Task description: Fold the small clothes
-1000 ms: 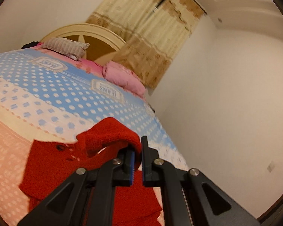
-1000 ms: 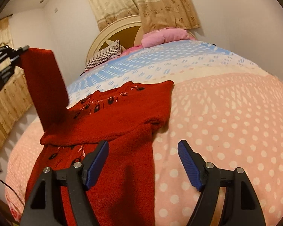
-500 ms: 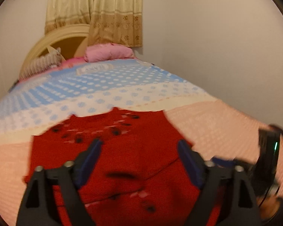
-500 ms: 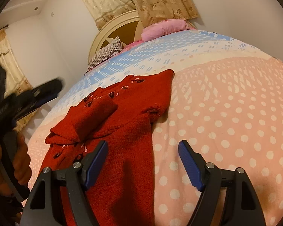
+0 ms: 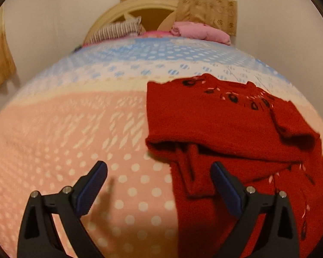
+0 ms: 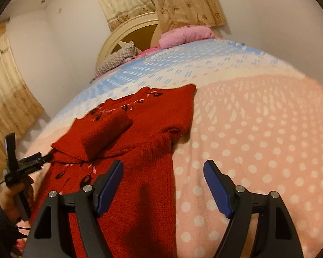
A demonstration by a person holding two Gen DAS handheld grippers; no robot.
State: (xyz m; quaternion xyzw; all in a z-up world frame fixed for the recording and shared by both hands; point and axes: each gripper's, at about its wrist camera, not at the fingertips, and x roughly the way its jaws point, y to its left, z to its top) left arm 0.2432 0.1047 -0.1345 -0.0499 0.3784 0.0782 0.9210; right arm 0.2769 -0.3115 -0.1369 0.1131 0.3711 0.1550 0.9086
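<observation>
Bedroom, white walls, beige patterned curtains (image 6: 161,2) behind a cream arched headboard (image 6: 127,34). Bed (image 6: 258,139) fills most of both views, covered by a polka-dot spread: pink near the cameras, cream band mid, blue toward the head. Pink pillow (image 6: 185,35) and striped pillow (image 6: 118,59) at the headboard, side by side. Red knit sweater (image 6: 144,150) lies flat on the pink part of the spread, its neckline with dark embroidered flowers toward the blue zone; in the left wrist view it sits right of centre (image 5: 226,124). One sleeve is folded across the chest, cuff lying loose on top of the body; the other sleeve runs straight down toward the right camera. Right tongs (image 6: 163,185) released, wide apart, nothing gripped; the left blue pad hangs over the long sleeve, the right pad over bare spread, contact not clear. Left tongs (image 5: 159,189) released and opening, nothing between the pads but spread and the sweater's edge; right pad over red knit, left pad over pink dots. In the right wrist view the person's hand (image 6: 13,195) holds the left tool at the frame's left edge, just beside the sweater.
</observation>
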